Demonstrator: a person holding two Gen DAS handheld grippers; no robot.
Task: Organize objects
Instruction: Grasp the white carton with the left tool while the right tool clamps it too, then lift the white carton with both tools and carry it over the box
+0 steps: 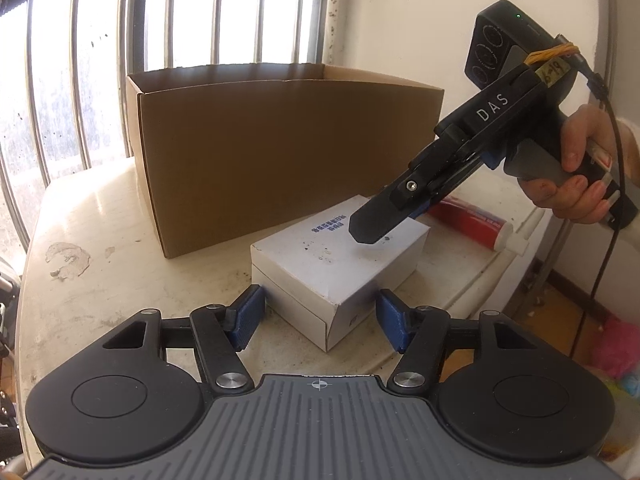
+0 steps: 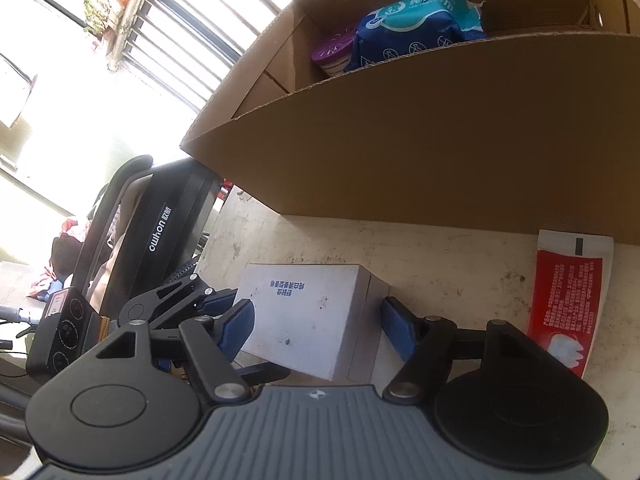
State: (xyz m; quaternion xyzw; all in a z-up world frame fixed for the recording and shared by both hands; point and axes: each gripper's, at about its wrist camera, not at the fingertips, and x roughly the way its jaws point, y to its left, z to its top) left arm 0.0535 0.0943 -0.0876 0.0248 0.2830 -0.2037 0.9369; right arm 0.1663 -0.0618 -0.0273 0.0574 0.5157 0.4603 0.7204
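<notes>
A white box (image 1: 340, 264) with blue print lies on the pale table in front of a cardboard box (image 1: 280, 152). My left gripper (image 1: 320, 312) is open, its blue pads on either side of the white box's near corner. My right gripper (image 2: 316, 324) is open above the same white box (image 2: 312, 312), jaws straddling it; from the left wrist view it (image 1: 372, 228) hovers just over the box top. A red toothpaste tube (image 2: 560, 304) lies to the right, also visible in the left wrist view (image 1: 472, 220).
The cardboard box (image 2: 400, 160) holds a blue wipes pack (image 2: 416, 24) and a purple round container (image 2: 332, 48). Window bars (image 1: 80, 60) stand behind. A black chair (image 2: 160, 224) stands beyond the table edge (image 1: 480, 292).
</notes>
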